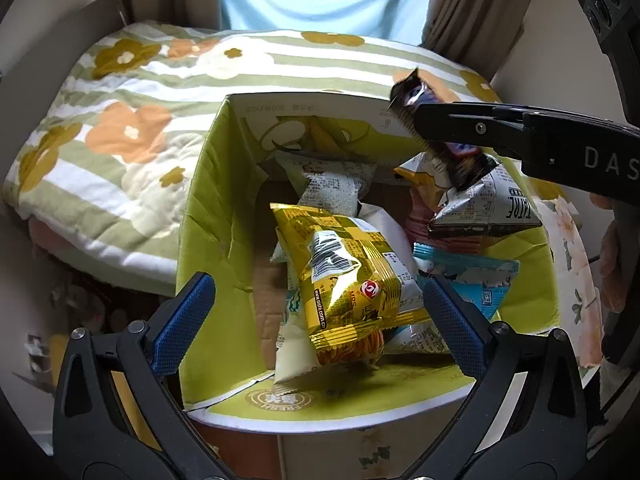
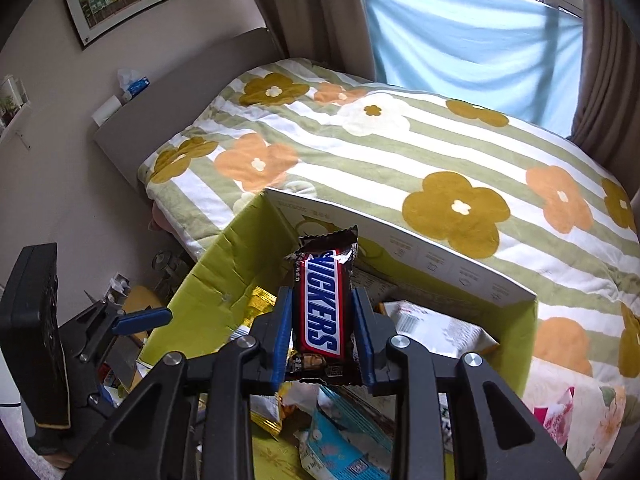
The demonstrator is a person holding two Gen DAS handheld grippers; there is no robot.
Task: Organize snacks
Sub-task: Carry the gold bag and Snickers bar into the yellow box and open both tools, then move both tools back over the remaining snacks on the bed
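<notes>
My left gripper [image 1: 318,316] hangs over the cardboard box [image 1: 208,208] with its jaws spread as wide as they go — nothing is between the pads, though a gold snack packet [image 1: 352,280] lies just below them on the heap inside the box. My right gripper [image 2: 323,340] hovers above the box's far corner with a chocolate bar [image 2: 320,312] standing between its blue pads [image 2: 280,344]; the jaws are only slightly parted and I cannot tell whether they press on the wrapper. The box rests against a flowered blanket [image 2: 440,168].

Snacks [image 1: 352,280] in box [image 1: 208,200] — beside bed [image 1: 120,128]
</notes>
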